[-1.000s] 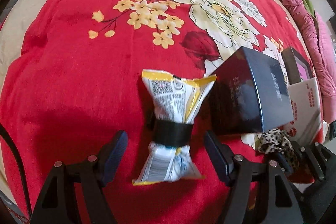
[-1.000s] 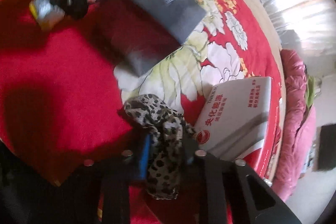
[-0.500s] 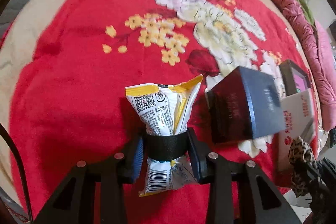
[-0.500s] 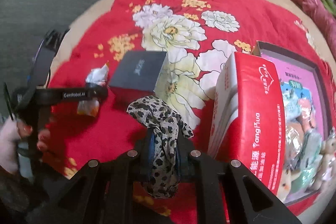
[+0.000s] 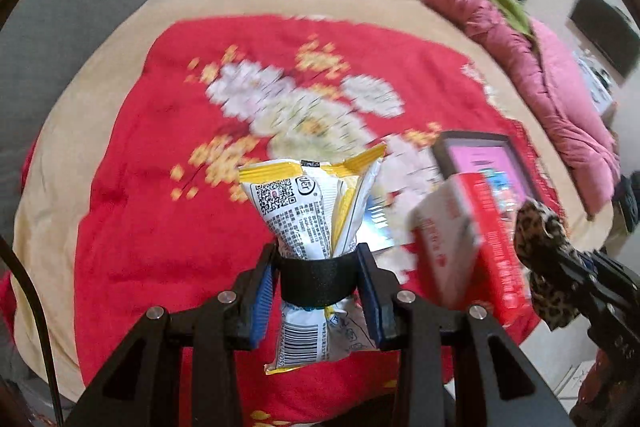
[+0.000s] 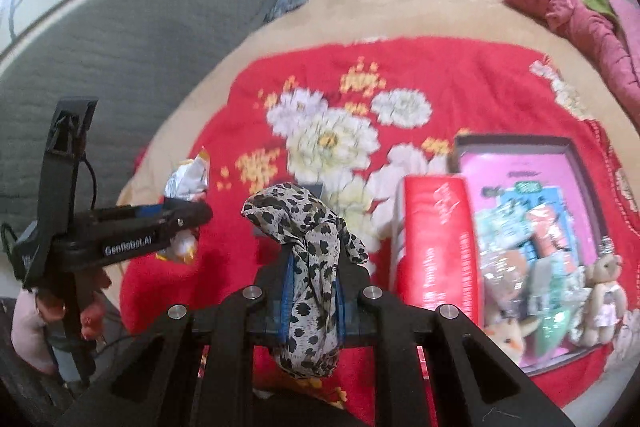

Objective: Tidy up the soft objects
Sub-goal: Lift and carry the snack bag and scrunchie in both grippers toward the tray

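Left wrist view: the left hand-held gripper (image 5: 318, 285) is clamped on a snack packet (image 5: 316, 211) at its black band, holding it clear above the red floral blanket (image 5: 132, 187). At right, the right hand-held gripper (image 6: 314, 301) is closed tight on a leopard-print scarf (image 6: 308, 247), also lifted off the bed. Just beside it stands a red carton (image 6: 436, 247), and behind that a pink-lined box (image 6: 520, 171) already holds plush toys and soft packets. Judging from this, both items look bound for that box. Risks: the scarf's loose tail could snag the carton or tip it, and the slick packet, pinched only at its waist, could slip free if swung fast.
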